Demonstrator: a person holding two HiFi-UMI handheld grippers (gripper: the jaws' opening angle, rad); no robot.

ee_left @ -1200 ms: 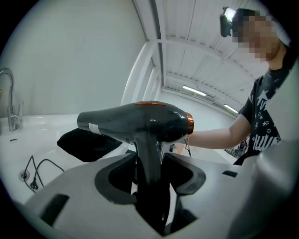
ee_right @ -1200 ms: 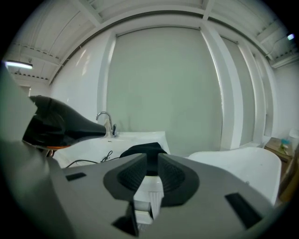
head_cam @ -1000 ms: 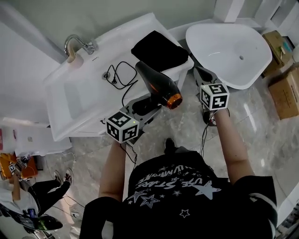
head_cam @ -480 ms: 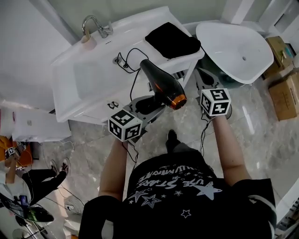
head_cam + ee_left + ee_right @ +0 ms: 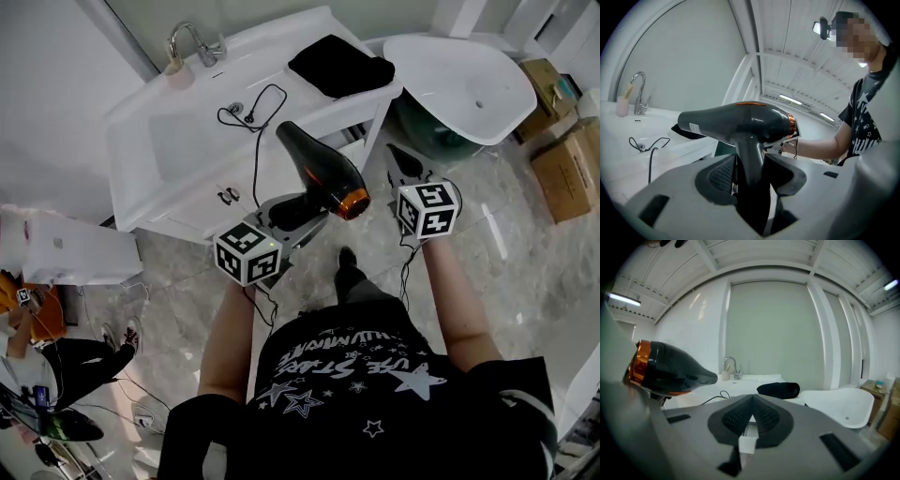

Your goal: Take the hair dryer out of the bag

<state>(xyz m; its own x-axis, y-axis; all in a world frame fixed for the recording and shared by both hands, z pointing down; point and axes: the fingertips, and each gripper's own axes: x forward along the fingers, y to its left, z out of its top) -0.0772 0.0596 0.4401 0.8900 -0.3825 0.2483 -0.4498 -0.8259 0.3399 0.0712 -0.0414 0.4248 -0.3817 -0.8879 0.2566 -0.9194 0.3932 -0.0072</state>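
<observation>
Moved since a second ago: hair dryer [image 5: 319, 169] and both tongs, drawn back from the counter [image 5: 309, 105]. The dryer's body then overlapped the counter's front edge just beside the bag; it now hangs off that edge, over the floor [image 5: 525, 244].

Item, hair dryer: black, orange ring at the rear. Out of the bag, in the air, well apart from it.

Item, cord [image 5: 255, 159]: runs from the dryer up over the front edge to a loose loop near the middle of the counter. It was bunched there; it now lies more drawn out.

Item, bag [image 5: 339, 64]: black, slack, lying at the right end of the counter, near the far corner. Nothing touches it.

Item, left tongs [image 5: 751, 171]: jaws part spread, both pads pressed on the dryer's handle, which stands upright between them.

Item, right tongs [image 5: 751, 417]: jaws pressed together, nothing between them, touching nothing, just beside the dryer's orange end.

Assessment: removal appears done; only the trailing cord remains on the counter.
</observation>
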